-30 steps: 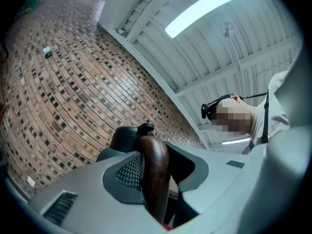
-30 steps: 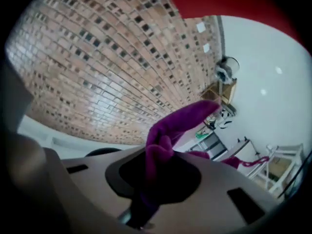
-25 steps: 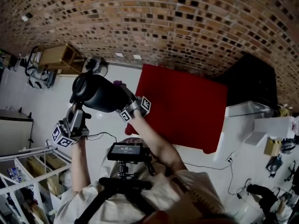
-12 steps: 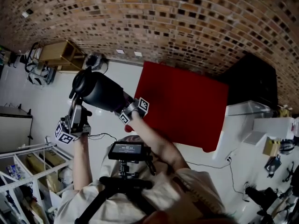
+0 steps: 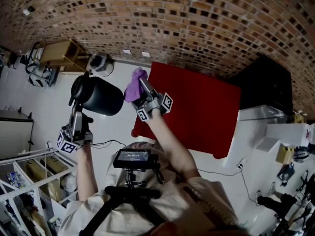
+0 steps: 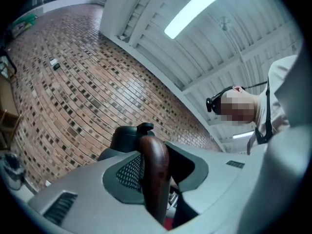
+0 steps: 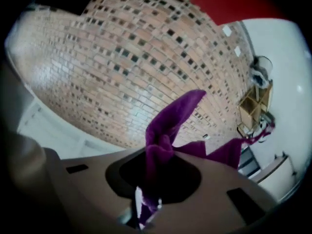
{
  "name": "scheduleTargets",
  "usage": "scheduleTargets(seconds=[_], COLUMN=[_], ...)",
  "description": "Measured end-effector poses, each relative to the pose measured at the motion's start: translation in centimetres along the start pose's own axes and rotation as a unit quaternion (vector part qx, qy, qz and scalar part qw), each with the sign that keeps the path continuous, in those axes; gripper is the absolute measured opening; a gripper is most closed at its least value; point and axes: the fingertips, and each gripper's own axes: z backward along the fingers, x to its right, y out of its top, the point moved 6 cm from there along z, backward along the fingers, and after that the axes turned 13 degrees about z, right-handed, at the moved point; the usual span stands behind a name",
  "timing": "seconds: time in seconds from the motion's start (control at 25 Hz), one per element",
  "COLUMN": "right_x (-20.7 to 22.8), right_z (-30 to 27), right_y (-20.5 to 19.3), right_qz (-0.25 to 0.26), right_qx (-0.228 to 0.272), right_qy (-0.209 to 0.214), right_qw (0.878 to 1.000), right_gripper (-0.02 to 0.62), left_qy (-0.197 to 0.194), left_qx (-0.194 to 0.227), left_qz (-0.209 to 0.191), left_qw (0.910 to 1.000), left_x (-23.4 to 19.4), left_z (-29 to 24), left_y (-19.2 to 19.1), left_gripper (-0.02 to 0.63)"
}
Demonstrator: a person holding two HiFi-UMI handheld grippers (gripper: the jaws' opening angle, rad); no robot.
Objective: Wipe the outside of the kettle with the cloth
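The left arm [image 5: 86,173] reaches up, the left gripper [image 5: 77,114] clamped on a brown wooden kettle handle [image 6: 155,172]; the right arm [image 5: 166,144] holds the right gripper [image 5: 143,90] high, pinching purple cloth [image 7: 168,126].

**Clearance around the raised kettle**

The kettle [image 5: 96,96], clamped in the left tongs [image 5: 77,113], hangs in open air, well apart from the brick wall [image 5: 197,28]. The cloth [image 5: 133,84] in the right tongs [image 5: 142,88] sits just beside its flank. A red counter [image 5: 197,112] bounds the right; a monitor [image 5: 134,159] blocks below
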Motion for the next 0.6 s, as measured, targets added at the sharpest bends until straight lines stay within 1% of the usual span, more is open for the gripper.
scheduleTargets(seconds=[0.04,0.08,0.12,0.16,0.2,0.24,0.28,0.36,0.4,0.44,0.48,0.52,0.6], right_x=[-0.8,-1.6,-2.3,-2.8,-3.1,-3.3,-3.5,-4.0,-4.3,-4.8,-5.4,-5.9,-7.1], right_z=[0.0,0.0,0.2,0.5,1.0,1.5,2.1,3.5,4.2,5.1,6.1,7.3,9.9], right_y=[0.5,0.7,0.7,0.6,0.5,0.4,0.2,0.0,0.0,0.1,0.6,1.4,3.3], right_qz=[0.048,0.097,0.147,0.198,0.248,0.297,0.344,0.427,0.462,0.490,0.513,0.531,0.559], right_qx=[-0.035,-0.070,-0.105,-0.138,-0.169,-0.199,-0.226,-0.269,-0.284,-0.293,-0.296,-0.295,-0.286], right_qy=[-0.007,-0.019,-0.034,-0.052,-0.072,-0.092,-0.112,-0.149,-0.166,-0.180,-0.193,-0.205,-0.229], right_qw=[0.998,0.993,0.983,0.969,0.951,0.930,0.905,0.850,0.824,0.801,0.782,0.768,0.744], right_gripper=[0.072,0.072,0.072,0.072,0.072,0.072,0.072,0.072,0.072,0.072,0.072,0.072,0.072], left_qy=[0.012,0.026,0.039,0.047,0.052,0.053,0.052,0.047,0.045,0.041,0.037,0.032,0.020], left_qx=[-0.019,-0.043,-0.065,-0.082,-0.094,-0.103,-0.112,-0.134,-0.148,-0.164,-0.182,-0.201,-0.239], left_qz=[-0.011,-0.022,-0.029,-0.031,-0.025,-0.014,-0.002,0.015,0.020,0.024,0.027,0.028,0.031], left_qw=[0.9997,0.9985,0.9967,0.9951,0.9939,0.9931,0.9923,0.9897,0.9878,0.9853,0.9822,0.9787,0.9703], left_x=[-0.3,-0.6,-1.0,-1.5,-2.1,-2.8,-3.4,-4.6,-5.1,-5.8,-6.4,-7.1,-8.4], left_z=[0.2,0.4,0.4,0.5,0.5,0.5,0.4,-0.4,-1.1,-1.9,-2.8,-3.8,-5.9], left_y=[-0.3,-0.7,-1.3,-2.0,-2.8,-3.7,-4.8,-7.0,-8.1,-9.4,-10.7,-12.0,-14.9], left_gripper=[0.115,0.115,0.117,0.117,0.117,0.117,0.117,0.115,0.115,0.115,0.115,0.117,0.117])
